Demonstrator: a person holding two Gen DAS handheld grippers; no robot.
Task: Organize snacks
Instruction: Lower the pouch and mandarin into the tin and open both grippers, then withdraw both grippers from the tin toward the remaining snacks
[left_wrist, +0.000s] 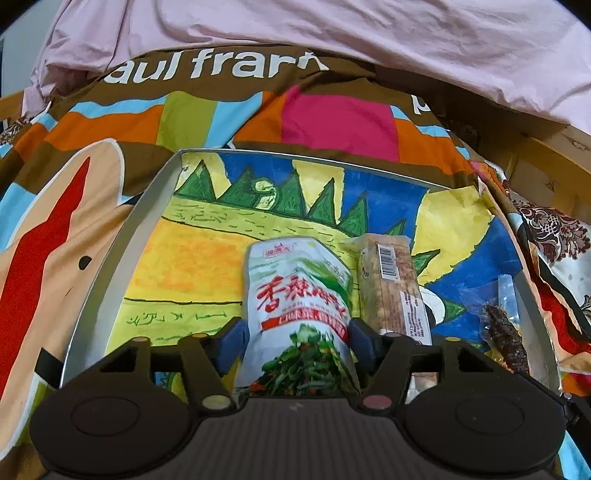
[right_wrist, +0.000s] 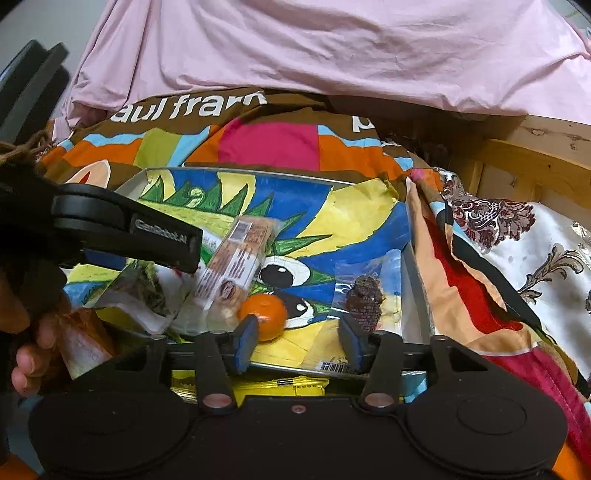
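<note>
A metal tray (left_wrist: 110, 266), lined with a painted paper, lies on a patterned bedsheet (left_wrist: 332, 125). It holds one white-green snack pouch (left_wrist: 299, 295), one tan cracker packet (left_wrist: 391, 288), one clear pack of dark dried meat (right_wrist: 365, 302) and one orange (right_wrist: 264, 315). The left gripper (left_wrist: 295, 341) straddles the pouch, pads slack; the right gripper (right_wrist: 299, 338) is released beside the meat pack.

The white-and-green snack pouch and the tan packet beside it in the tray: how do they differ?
The white-and-green pouch is wider, with red lettering and pictured greens; the tan packet is narrower, with a barcode. The pouch sits between the left tool's pads; the packet lies clear of them. Both lie in the metal tray.
</note>
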